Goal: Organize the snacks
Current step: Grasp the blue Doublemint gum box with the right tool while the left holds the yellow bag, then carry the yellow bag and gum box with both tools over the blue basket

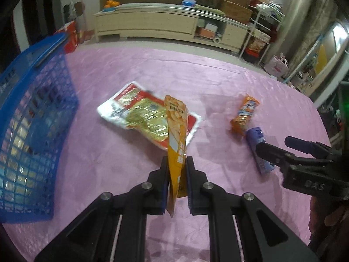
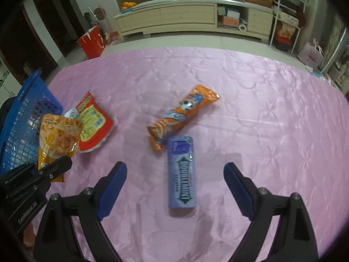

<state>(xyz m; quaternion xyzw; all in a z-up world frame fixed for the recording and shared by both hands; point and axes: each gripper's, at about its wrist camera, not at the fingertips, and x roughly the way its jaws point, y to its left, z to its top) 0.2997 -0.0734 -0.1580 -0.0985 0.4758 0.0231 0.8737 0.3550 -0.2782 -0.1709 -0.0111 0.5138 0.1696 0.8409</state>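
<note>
The left claw (image 1: 177, 170) is clamped on the lower end of a yellow snack pouch (image 1: 176, 128), its blue pads pressing the flat foil from both sides so the pouch stands edge-on and juts up and forward out of the jaws, clear of the table (image 1: 135, 69); a pinch near one end is probably chosen because the thin bag offers no other firm purchase, and it leaves the body free to drop into a container. The blue basket (image 1: 37, 118) stands at the table's left edge, its mesh wall facing the claw, and is most likely where the pouch is bound. A red-and-white flat packet (image 1: 139, 113) lies on the pink cloth between the basket and the table's middle, just behind the lifted pouch. Nearer the right side an orange wrapper roll (image 2: 183, 118) lies slantwise, and a purple Doublemint pack (image 2: 182, 172) lies lengthwise just in front of it, their near ends almost touching. The right claw (image 2: 175, 185) hangs over that pack with its jaws spread wide, one finger on either side and neither touching it, holding nothing; it seems lined up for the next pick. Both claws point steeply down at the table, the left one rolled so the pouch's faces meet the pads, the right one square to the pack's long sides.
</note>
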